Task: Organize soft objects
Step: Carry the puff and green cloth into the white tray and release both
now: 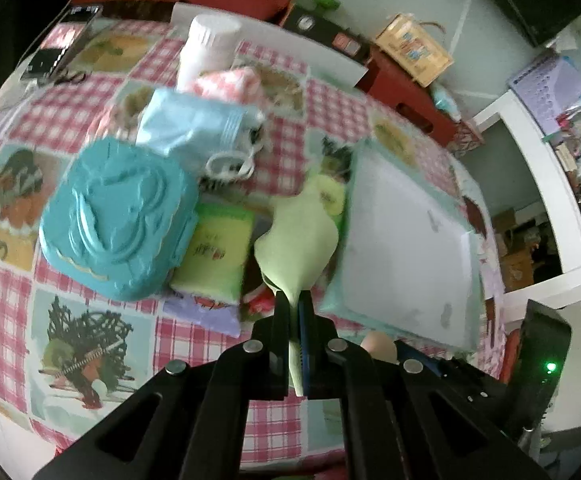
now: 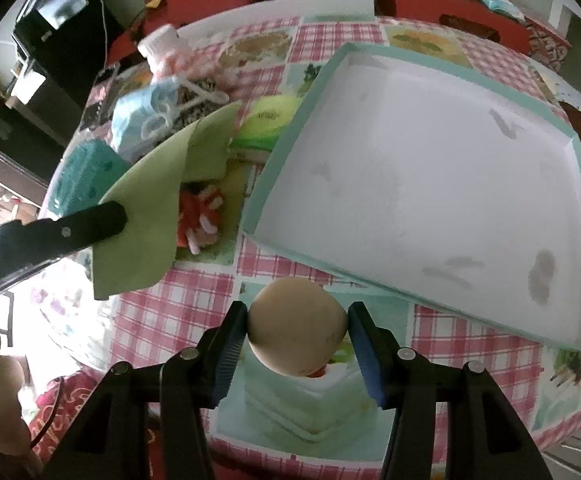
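My left gripper (image 1: 293,301) is shut on a corner of a pale green soft sheet (image 1: 302,240), which hangs lifted above the checked tablecloth. In the right wrist view the same green sheet (image 2: 146,208) is seen pinched at the left. My right gripper (image 2: 297,322) is shut on a beige ball (image 2: 296,332), both blue pads pressing its sides, held above the table's near edge. The ball (image 1: 378,344) peeks in at the lower right of the left wrist view. A white tray with a teal rim (image 2: 330,68) lies just beyond the ball and holds nothing.
Left of the tray (image 1: 406,248) lie a teal lidded box (image 1: 114,220), a green packet (image 1: 214,256), blue face masks (image 1: 194,124), a pink checked cloth (image 1: 230,80) and a white bottle (image 1: 210,48). A red and white fluffy item (image 2: 200,216) lies under the sheet.
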`<state>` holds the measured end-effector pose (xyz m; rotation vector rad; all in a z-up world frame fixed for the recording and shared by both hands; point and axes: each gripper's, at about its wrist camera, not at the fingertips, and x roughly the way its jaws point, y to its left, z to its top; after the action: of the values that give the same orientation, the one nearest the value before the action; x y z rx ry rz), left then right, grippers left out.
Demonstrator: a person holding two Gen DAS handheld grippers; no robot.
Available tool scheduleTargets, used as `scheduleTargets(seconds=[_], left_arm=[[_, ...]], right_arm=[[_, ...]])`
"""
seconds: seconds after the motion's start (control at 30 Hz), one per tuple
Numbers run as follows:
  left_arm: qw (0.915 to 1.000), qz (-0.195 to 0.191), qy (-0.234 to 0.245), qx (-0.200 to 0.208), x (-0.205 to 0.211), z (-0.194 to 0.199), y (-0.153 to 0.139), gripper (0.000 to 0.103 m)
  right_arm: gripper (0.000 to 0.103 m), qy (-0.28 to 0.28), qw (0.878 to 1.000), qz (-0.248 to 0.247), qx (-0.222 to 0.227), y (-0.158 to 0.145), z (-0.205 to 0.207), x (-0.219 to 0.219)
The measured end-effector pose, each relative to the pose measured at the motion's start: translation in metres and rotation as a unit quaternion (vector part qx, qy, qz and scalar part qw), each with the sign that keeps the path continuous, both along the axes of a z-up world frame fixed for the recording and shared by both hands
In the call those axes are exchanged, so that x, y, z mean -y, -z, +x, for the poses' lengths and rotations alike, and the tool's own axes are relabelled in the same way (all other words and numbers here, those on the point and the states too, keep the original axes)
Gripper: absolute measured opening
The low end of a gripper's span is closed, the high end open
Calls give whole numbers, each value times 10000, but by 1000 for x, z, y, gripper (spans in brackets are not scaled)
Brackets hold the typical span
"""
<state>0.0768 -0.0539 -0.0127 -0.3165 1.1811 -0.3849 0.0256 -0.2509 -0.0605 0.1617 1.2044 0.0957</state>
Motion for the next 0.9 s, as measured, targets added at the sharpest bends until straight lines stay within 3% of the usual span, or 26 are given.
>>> scheduleTargets(seconds=[0.43, 0.7, 0.9], left_arm=[[9917, -315, 439, 1166, 17, 0, -91, 3], [9858, -196, 903, 1402, 60, 10, -110, 3], [9825, -111, 1192, 1429, 100, 23, -107, 4]], right_arm=[[55, 423, 9958, 69, 809, -70, -8, 30], [55, 1070, 9872, -172, 1171, -97, 6, 69], [55, 1557, 9803, -308, 1176, -100, 20, 103]])
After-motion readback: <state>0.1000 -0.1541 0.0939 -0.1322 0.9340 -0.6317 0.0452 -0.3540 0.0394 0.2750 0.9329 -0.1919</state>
